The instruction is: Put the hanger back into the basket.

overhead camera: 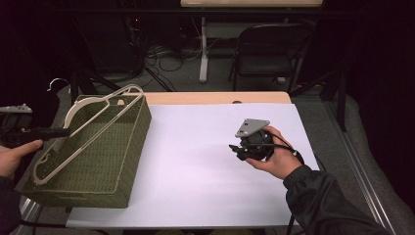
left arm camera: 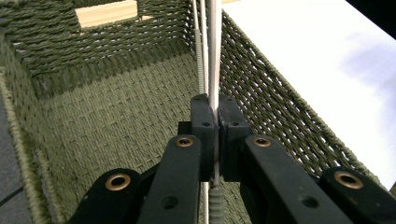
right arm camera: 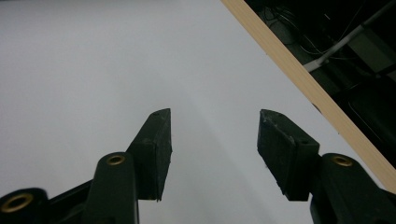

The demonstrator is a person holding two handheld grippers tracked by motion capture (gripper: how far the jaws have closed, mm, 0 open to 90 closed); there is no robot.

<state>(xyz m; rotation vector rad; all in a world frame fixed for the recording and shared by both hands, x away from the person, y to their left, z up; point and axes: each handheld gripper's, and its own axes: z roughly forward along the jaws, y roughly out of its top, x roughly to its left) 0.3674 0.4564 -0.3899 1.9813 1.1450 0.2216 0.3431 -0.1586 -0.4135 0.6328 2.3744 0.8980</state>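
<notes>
Over the basket (overhead camera: 125, 161), left claw (left arm camera: 215, 116) clamping hanger (overhead camera: 78, 110).

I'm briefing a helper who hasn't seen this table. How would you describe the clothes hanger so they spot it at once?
Start at the white table, then go to the green woven basket at its left edge. The hanger lies slanted over the basket's open top, pinched by the left tongs. It is the one pale, thin-framed thing there, with a metal hook poking past the basket's far corner.
</notes>
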